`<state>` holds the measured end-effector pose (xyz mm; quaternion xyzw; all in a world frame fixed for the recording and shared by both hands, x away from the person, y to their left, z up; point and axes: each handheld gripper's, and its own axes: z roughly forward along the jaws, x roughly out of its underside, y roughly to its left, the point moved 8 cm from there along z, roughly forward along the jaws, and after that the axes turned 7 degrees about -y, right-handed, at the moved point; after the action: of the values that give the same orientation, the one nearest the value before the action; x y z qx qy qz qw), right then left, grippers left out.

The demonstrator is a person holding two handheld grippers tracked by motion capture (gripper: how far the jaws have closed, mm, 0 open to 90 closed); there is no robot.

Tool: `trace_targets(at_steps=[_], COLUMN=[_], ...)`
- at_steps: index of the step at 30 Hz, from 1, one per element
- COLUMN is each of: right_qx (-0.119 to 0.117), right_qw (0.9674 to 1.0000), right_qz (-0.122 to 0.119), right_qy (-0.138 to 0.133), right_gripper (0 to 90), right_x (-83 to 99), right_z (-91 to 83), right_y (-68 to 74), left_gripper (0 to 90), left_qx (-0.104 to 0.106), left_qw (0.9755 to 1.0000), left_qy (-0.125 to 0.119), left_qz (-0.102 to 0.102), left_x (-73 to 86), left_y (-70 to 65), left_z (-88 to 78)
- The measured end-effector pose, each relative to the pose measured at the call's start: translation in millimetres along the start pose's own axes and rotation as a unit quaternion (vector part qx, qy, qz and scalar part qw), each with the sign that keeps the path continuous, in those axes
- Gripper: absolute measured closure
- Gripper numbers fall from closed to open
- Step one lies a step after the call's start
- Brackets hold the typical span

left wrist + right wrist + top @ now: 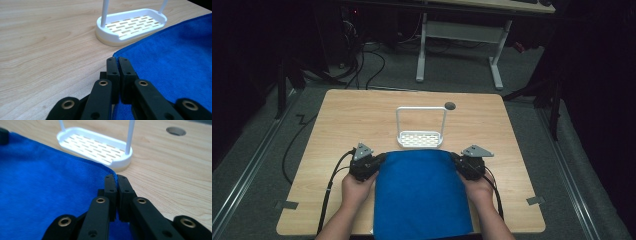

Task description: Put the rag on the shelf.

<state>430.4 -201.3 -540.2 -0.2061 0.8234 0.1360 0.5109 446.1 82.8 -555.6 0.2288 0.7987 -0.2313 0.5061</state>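
A blue cloth [419,192] lies spread on the wooden table [342,115], its near end hanging over the front edge. My left gripper [378,161] is shut on the cloth's far left corner [120,53]. My right gripper [456,160] is shut on the far right corner [113,173]. Just beyond the cloth's far edge stands a white slotted rack [420,138] with a tall hoop handle; its base [131,26] sits close ahead of both grippers [93,146].
A round cable hole [450,105] is in the table behind the rack. Grey tape marks [286,204] sit near the front corners. Black cables [329,185] trail from the grippers. A white desk frame [459,45] stands on the floor beyond.
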Motion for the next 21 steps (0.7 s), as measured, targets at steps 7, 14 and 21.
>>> trace_targets(at_steps=[7, 14, 21], right_qx=[-0.005, -0.008, -0.008], right_qw=[0.999, 0.9951, 0.991], right_qz=[-0.009, -0.023, -0.018], right_qy=[-0.043, -0.096, -0.132], right_gripper=[88.4, 88.3, 88.3], right_x=[-11.8, -31.1, -47.8], right_z=[-19.9, -38.1, -54.8], right_y=[7.6, 13.1, 14.7], left_gripper=[88.1, 88.0, 88.0], left_qx=[0.001, -0.004, -0.001], left_qw=[0.999, 0.9953, 0.99], left_qy=[-0.043, -0.095, -0.139], left_qz=[-0.007, 0.014, 0.024], left_x=[-14.0, -38.1, -58.6], left_y=[-9.3, -17.9, -24.7], left_z=[-16.6, -40.1, -60.9])
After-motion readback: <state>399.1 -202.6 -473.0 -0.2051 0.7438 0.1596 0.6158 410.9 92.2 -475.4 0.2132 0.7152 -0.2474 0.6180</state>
